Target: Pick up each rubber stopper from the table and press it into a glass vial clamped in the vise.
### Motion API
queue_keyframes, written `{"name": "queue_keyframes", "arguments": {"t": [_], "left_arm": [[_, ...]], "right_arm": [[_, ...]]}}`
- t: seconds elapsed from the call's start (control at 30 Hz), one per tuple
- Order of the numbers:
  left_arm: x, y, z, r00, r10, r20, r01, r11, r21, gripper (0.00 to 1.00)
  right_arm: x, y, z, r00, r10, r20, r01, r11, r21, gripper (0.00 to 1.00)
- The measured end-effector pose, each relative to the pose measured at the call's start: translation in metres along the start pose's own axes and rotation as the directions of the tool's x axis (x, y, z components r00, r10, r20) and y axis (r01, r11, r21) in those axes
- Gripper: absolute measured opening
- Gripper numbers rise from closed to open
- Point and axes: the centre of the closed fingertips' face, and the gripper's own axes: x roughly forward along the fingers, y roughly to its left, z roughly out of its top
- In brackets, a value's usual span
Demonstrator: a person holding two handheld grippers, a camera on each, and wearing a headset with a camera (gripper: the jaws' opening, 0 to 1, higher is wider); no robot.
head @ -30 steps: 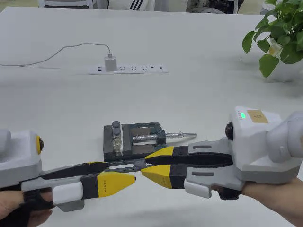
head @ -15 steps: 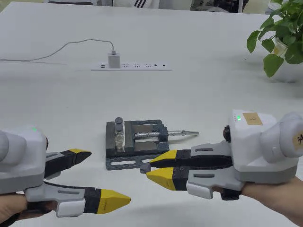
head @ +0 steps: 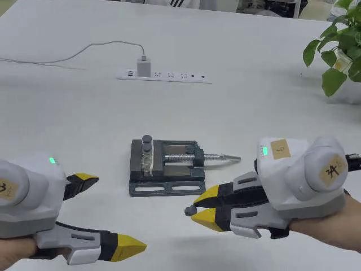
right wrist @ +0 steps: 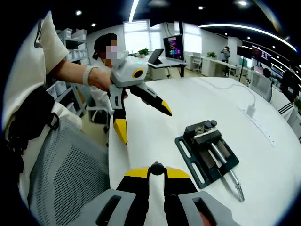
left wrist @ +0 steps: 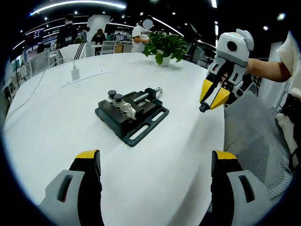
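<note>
White surface point(head: 254, 113) spreads wide under everything, pale and matt. Biggest on it, at the far right edge in the head view, is a green leafy plant point(head: 338, 51) in a pale pot.

Next come the two hand-held tools, white bodies with black arms and yellow tips. The left tool point(head: 121, 213) is low at the left of the head view with its jaws spread wide apart and nothing between them. The left gripper view agrees, with one yellow tip on either side and bare surface in the gap. The right tool point(head: 197, 207) is low at the right, pointing left, with its jaws closed together on a small dark stopper point(head: 189, 210) pinched at the very tips. That stopper sits near the front right corner of the vise point(head: 175, 171) but apart from it. In the right gripper view it shows as a round dark knob between the two yellow tips.

The dark grey vise stands mid-surface between the two tools, its screw sticking out to the right. Well beyond it lies a white power strip point(head: 163, 75) with a white charger point(head: 144, 68) plugged in and a thin cable point(head: 73, 53) trailing away to the left.

Clamped upright at the left end of the vise are glass vials point(left wrist: 127, 109). The left gripper view shows two, side by side, each topped with a dark cap point(left wrist: 112, 94).
</note>
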Motion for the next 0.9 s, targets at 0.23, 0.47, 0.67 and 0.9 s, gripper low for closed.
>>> {"name": "queue_keyframes", "arguments": {"t": [0.23, 0.47, 0.67, 0.9], "left_arm": [[-0.006, 0.004, -0.005, 0.9990, 0.044, -0.003, -0.044, 0.998, 0.036, 0.98], [-0.011, 0.005, -0.006, 0.9973, 0.072, 0.013, -0.073, 0.997, 0.033, 0.97], [-0.014, 0.007, -0.007, 0.9955, 0.094, 0.013, -0.095, 0.994, 0.060, 0.97], [-0.015, 0.010, -0.003, 0.9931, 0.113, 0.029, -0.115, 0.990, 0.076, 0.98]], "right_arm": [[0.005, -0.004, -0.011, 0.9902, 0.046, -0.132, -0.057, 0.995, -0.087, 0.06], [0.008, -0.011, -0.009, 0.9692, 0.095, -0.228, -0.129, 0.981, -0.142, 0.05], [0.010, -0.023, -0.005, 0.9507, 0.112, -0.289, -0.171, 0.967, -0.189, 0.05], [0.013, -0.036, 0.002, 0.9274, 0.134, -0.349, -0.224, 0.947, -0.231, 0.05]]}}
